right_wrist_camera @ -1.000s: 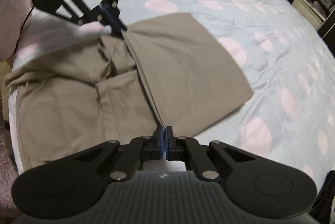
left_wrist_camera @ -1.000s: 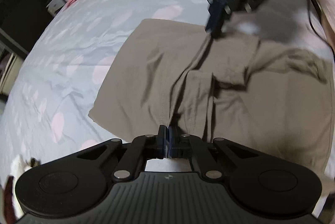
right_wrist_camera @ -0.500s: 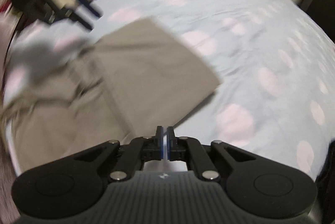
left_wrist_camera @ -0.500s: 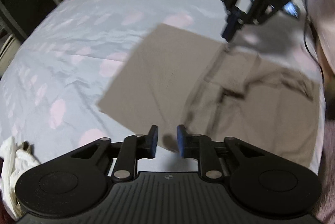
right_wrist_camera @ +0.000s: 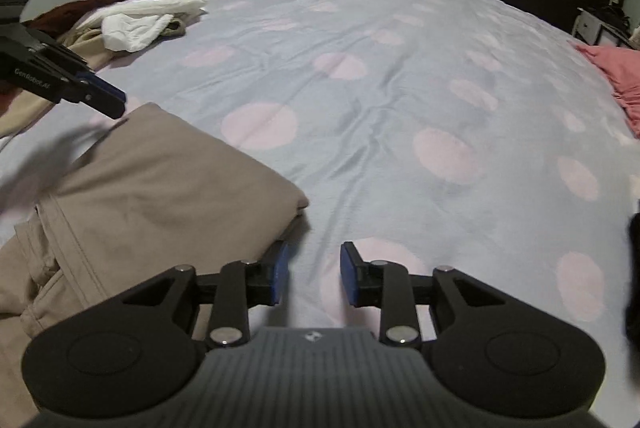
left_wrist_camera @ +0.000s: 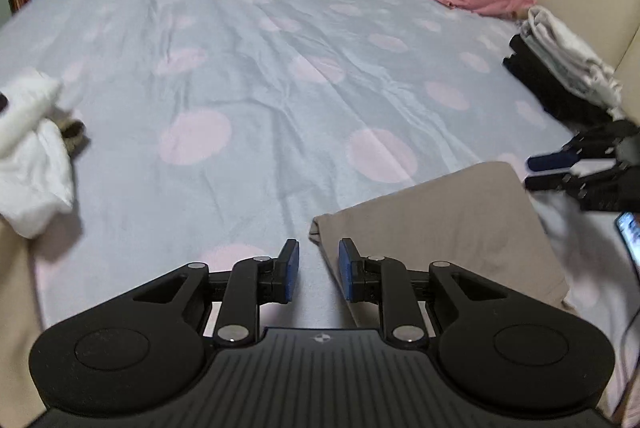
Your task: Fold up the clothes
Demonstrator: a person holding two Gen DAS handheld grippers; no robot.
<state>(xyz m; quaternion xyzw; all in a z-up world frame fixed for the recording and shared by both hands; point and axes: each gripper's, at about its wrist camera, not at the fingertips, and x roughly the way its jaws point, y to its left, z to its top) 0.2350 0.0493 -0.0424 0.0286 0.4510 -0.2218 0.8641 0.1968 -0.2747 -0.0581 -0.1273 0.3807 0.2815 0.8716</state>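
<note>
- Folded tan cotton trousers (right_wrist_camera: 152,179) lie flat at the near edge of the pale blue bedsheet with pink spots (right_wrist_camera: 400,107)
- Left gripper (left_wrist_camera: 318,270) parted, nothing between its pads, just beside the fold's corner
- Right gripper (right_wrist_camera: 313,278) has just been opening, empty, at the other corner
- Judgement: fold released; regrip both corners evenly, pinch all layers, keep edges aligned for the next fold
</note>
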